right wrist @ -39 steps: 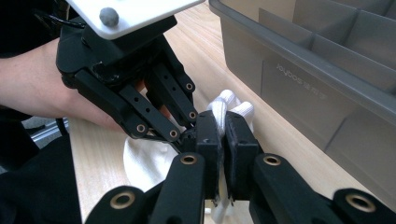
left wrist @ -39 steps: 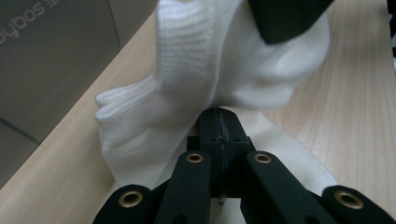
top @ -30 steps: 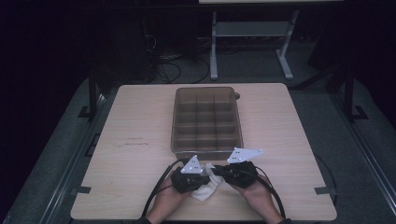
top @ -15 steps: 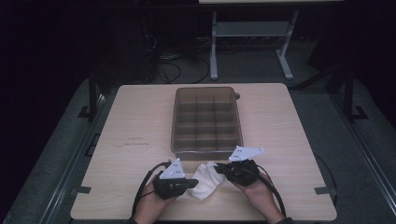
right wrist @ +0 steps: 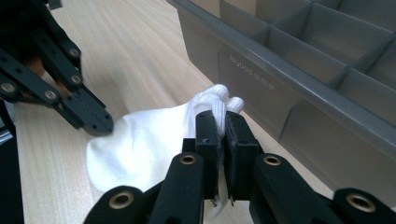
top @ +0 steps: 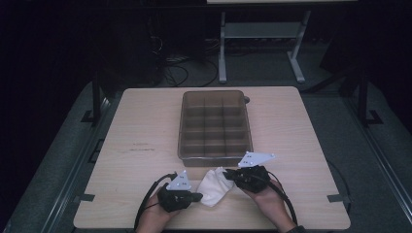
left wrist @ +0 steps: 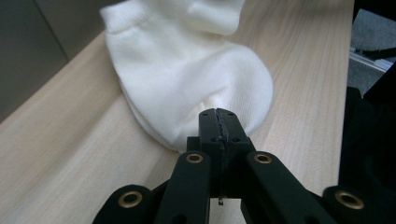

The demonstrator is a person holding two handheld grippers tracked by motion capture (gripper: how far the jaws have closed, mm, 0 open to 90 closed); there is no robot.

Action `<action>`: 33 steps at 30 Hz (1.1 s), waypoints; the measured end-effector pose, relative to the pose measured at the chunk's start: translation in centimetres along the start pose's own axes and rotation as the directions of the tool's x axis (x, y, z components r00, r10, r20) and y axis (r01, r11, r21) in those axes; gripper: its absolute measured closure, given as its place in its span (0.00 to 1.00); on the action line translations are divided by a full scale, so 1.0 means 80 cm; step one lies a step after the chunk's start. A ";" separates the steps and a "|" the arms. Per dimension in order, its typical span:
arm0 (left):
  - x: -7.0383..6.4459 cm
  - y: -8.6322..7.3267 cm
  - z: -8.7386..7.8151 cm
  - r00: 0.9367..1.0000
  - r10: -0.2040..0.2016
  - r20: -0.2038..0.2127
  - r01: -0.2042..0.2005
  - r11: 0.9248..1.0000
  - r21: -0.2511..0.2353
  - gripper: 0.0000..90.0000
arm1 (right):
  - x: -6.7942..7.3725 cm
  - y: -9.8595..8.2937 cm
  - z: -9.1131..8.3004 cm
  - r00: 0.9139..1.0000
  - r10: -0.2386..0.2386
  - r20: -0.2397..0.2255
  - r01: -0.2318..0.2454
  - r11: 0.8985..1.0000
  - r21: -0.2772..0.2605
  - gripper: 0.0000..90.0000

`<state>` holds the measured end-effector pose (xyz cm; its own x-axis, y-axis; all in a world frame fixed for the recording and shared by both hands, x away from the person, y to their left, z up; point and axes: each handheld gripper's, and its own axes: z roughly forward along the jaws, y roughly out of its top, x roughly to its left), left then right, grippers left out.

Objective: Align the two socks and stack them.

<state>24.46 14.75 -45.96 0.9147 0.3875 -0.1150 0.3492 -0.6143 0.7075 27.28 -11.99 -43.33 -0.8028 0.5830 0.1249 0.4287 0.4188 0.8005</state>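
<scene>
Since a second ago my left tool (top: 197, 196) slid out toward 8 o'clock, clamped on the white sock (top: 213, 186). My right tool (top: 231, 175) pinches its cuff; the divided box (top: 214, 153) at 12 o'clock awaits, sock unplaced.

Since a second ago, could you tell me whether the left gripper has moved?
Yes. The left gripper has drawn back from the compartment tray toward the table's near edge and leftward, shut on the white sock.
</scene>
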 end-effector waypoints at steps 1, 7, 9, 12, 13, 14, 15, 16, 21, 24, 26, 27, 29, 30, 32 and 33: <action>0.001 0.000 0.002 1.000 0.002 0.001 -0.002 1.000 0.006 1.00 | 0.001 0.001 0.000 1.000 -0.006 0.003 0.006 1.000 -0.001 0.95; 0.002 0.004 0.010 1.000 0.000 0.002 0.000 1.000 0.011 1.00 | 0.008 0.004 0.000 1.000 -0.025 -0.002 0.025 1.000 -0.004 0.95; 0.004 0.004 0.012 1.000 0.003 0.002 -0.003 1.000 0.017 1.00 | 0.009 0.004 0.000 1.000 -0.029 -0.004 0.029 1.000 -0.004 0.95; 0.005 0.004 0.012 1.000 0.000 0.003 0.000 1.000 0.018 1.00 | 0.018 0.007 0.002 0.998 -0.056 -0.009 0.057 0.998 0.007 0.94; 0.005 0.004 0.012 1.000 0.000 0.003 0.000 1.000 0.019 1.00 | 0.018 0.007 0.002 0.998 -0.056 -0.009 0.057 0.998 0.007 0.94; 0.005 0.004 0.012 1.000 0.000 0.004 0.000 1.000 0.020 1.00 | 0.020 0.008 0.003 0.998 -0.062 -0.011 0.062 0.998 0.011 0.94; 0.005 0.004 0.012 1.000 0.001 0.003 -0.001 1.000 0.020 1.00 | 0.022 0.009 0.004 0.998 -0.068 -0.015 0.068 0.998 0.011 0.94; 0.005 0.004 0.012 1.000 0.001 0.002 -0.001 1.000 0.020 1.00 | 0.024 0.009 0.005 0.997 -0.068 -0.022 0.068 0.998 0.013 0.94; 0.006 0.004 0.011 1.000 -0.001 0.001 0.001 1.000 0.021 1.00 | 0.034 0.010 0.013 0.994 -0.098 -0.054 0.099 0.995 0.028 0.94; 0.007 0.004 0.011 1.000 -0.002 0.000 0.002 1.000 0.023 1.00 | 0.040 0.009 0.019 0.992 -0.100 -0.081 0.103 0.994 0.037 0.94; 0.007 0.004 0.011 1.000 -0.003 0.001 0.003 1.000 0.021 1.00 | 0.041 0.008 0.020 0.991 -0.100 -0.088 0.104 0.994 0.038 0.94; 0.007 0.003 0.011 1.000 -0.007 0.002 0.006 1.000 0.019 1.00 | 0.042 0.007 0.022 0.990 -0.100 -0.094 0.105 0.994 0.041 0.94; 0.008 0.003 0.010 1.000 -0.003 -0.001 0.003 1.000 0.020 1.00 | 0.043 0.006 0.025 0.989 -0.095 -0.111 0.101 0.994 0.047 0.94; 0.009 0.003 0.010 1.000 0.001 -0.002 -0.001 1.000 0.024 1.00 | 0.044 0.005 0.027 0.988 -0.099 -0.118 0.105 0.993 0.048 0.94; 0.009 0.003 0.010 1.000 -0.007 -0.003 0.007 1.000 0.019 1.00 | 0.046 0.003 0.030 0.986 -0.098 -0.132 0.106 0.993 0.052 0.94; 0.009 0.003 0.010 1.000 -0.008 -0.005 0.008 1.000 0.019 1.00 | 0.047 0.002 0.031 0.986 -0.094 -0.141 0.103 0.993 0.055 0.94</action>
<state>25.38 14.38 -46.43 0.9110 0.3954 -0.1172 0.3602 -0.6244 0.6931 25.34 -7.96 -44.21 -0.8899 0.4371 0.1304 0.3660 0.5139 0.7759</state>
